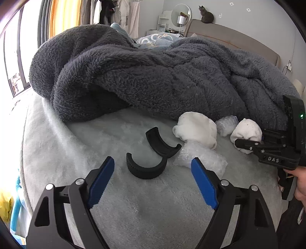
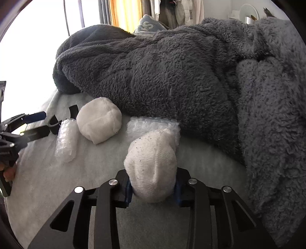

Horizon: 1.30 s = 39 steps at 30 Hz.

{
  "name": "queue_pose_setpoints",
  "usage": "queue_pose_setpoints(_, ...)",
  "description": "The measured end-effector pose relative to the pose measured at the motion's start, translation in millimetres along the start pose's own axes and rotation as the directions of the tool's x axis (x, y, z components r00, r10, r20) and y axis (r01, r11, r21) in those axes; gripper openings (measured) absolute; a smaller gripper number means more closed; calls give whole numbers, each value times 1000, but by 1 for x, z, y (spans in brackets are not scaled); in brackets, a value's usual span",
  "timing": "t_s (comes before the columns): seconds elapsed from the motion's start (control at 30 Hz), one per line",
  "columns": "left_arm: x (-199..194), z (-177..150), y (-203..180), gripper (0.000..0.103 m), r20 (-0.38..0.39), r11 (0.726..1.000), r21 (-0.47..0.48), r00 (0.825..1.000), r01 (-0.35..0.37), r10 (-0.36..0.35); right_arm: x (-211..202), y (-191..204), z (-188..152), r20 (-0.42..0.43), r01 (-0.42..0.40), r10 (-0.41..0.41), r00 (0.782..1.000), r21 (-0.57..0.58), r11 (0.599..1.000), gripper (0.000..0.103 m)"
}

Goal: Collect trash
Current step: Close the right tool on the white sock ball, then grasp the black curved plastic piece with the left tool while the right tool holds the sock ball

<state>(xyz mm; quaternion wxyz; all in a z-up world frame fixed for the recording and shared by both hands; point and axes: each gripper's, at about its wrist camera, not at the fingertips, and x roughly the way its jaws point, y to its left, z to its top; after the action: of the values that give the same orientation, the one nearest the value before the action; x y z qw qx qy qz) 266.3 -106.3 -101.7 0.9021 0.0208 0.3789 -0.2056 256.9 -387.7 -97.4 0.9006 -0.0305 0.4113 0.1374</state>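
Blue pads of the right gripper squeeze a white sock ball with dark specks, down low on the pale fuzzy bed cover. The left gripper has its jaws wide apart with nothing between them, above bare cover. Just past its tips lie two black curved plastic pieces, touching each other. A roll of bubble wrap sits right beside them, and a bigger white sock ball rests against it. A smaller wad of bubble wrap lies behind, near the held sock. The letters "DAS" show on the right gripper's body. The bed's rounded edge drops off on the left by the window. Farther back, a big grey fluffy blanket is piled up like a wall. A grey cat sits on the headboard.
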Motion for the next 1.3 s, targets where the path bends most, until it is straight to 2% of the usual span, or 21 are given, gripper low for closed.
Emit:
queue_pose_setpoints(0.17, 4, 0, 1, 83, -11, 1000, -11, 1000, -1, 0, -12, -2, 5, 54, -97, 95, 994, 33, 995, 33)
queue_pose_setpoints(0.37, 11, -2, 3, 79, -32, 1000, -18, 999, -1, 1, -23, -8, 8, 126, -217, 206, 970, 82, 973, 33)
queue_pose_setpoints(0.7, 21, -3, 11, 66, -51, 998, -68, 999, -6, 3, -29, -4, 8, 138, -259, 247, 959, 82, 962, 34)
queue_pose_setpoints(0.87, 22, -2, 7, 52, -57, 999, -47, 998, -7, 4, -30, -3, 10, 143, -282, 267, 953, 96, 955, 34)
queue_pose_setpoints(1.13, 18, -1, 8, 51, -40, 998, -58, 999, -3, 0, -38, 8, 20, 149, -319, 302, 942, 108, 942, 34)
queue_pose_setpoints(1.3, 5, -4, 13, 51, -23, 996, -86, 1000, 9, -11, -47, 29, 25, 141, -330, 317, 938, 81, 940, 34)
